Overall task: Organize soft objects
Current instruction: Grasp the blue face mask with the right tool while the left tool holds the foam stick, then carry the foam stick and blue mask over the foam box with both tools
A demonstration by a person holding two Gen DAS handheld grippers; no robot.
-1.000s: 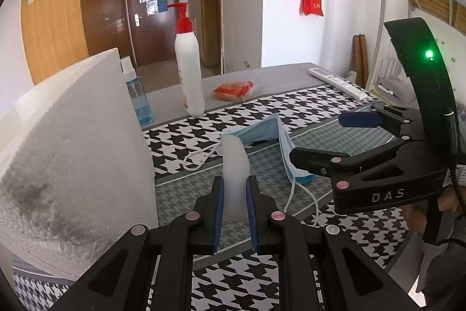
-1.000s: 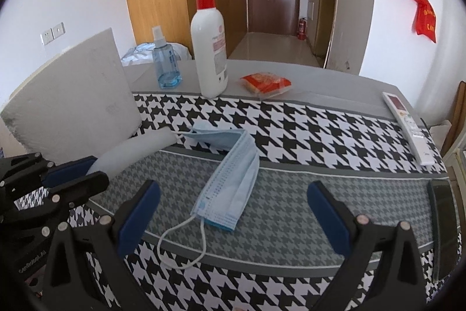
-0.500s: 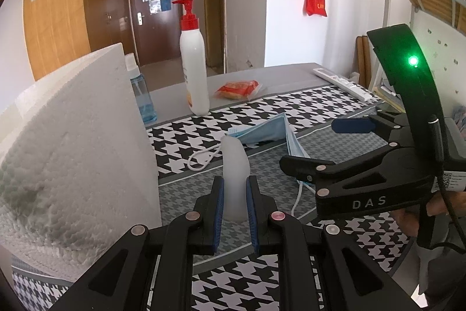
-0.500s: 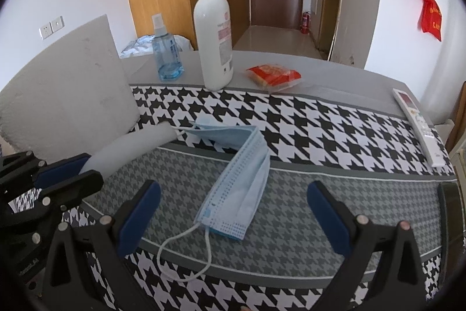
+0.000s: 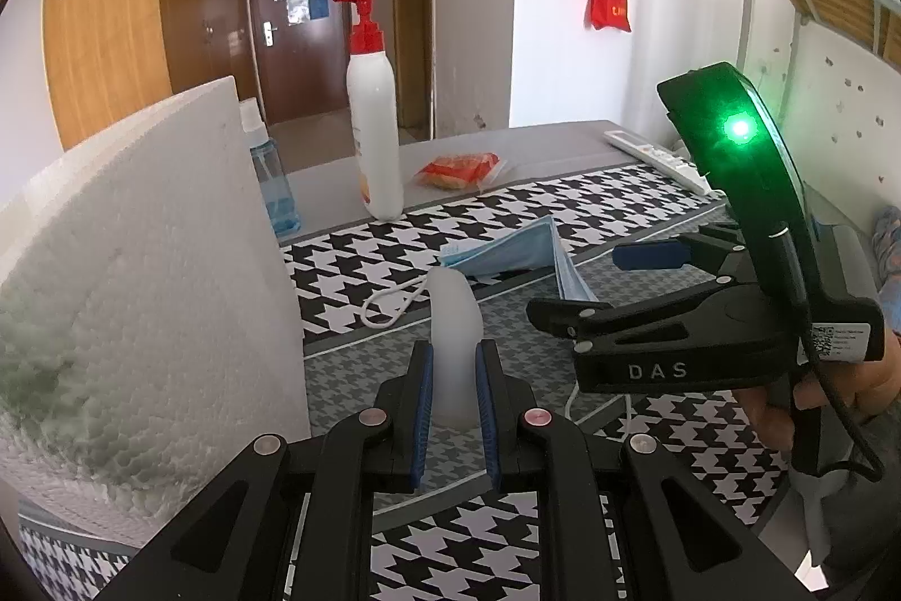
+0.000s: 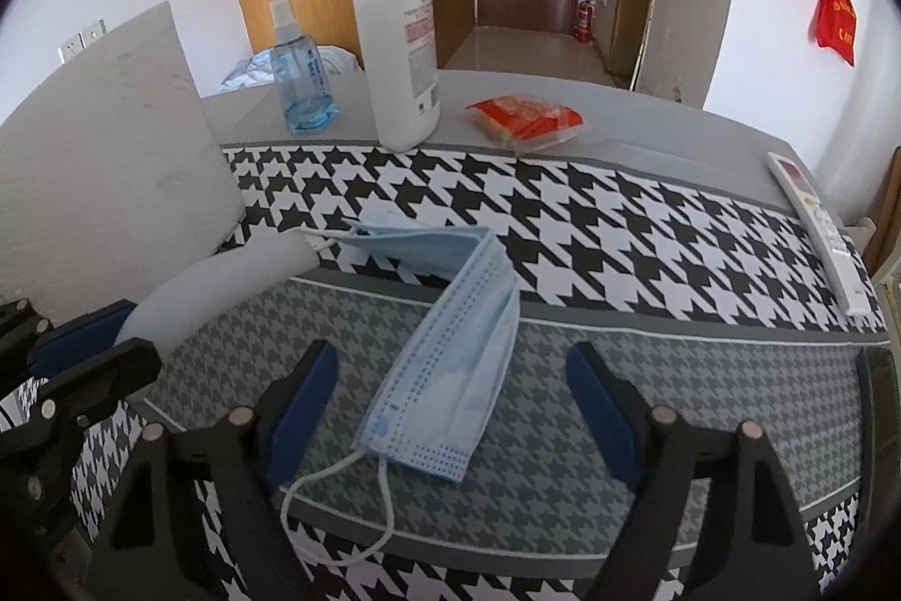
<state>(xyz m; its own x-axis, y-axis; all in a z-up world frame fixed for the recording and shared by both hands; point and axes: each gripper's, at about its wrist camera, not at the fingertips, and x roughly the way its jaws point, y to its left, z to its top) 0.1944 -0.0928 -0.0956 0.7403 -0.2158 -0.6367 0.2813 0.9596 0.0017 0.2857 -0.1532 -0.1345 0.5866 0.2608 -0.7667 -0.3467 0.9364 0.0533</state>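
Left wrist view:
Left gripper (image 5: 455, 378): jaws clenched on a soft, translucent white tube (image 5: 452, 314), rounded tip forward.
Foam block (image 5: 141, 297): white, pebbly, just left.
Pump bottle (image 5: 374, 133): white plastic, contents hidden.

Right wrist view:
Right gripper (image 6: 450, 392): jaws released, just been closing.
Face mask (image 6: 450, 347): pleated blue, folded, between them on the houndstooth tabletop (image 6: 647, 235).
Spray bottle (image 6: 298, 77): clear blue.

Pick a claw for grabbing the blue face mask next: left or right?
Right. The right claw has been closing but stands open astride the face mask, pads not touching. The left claw is shut on a translucent white tube.
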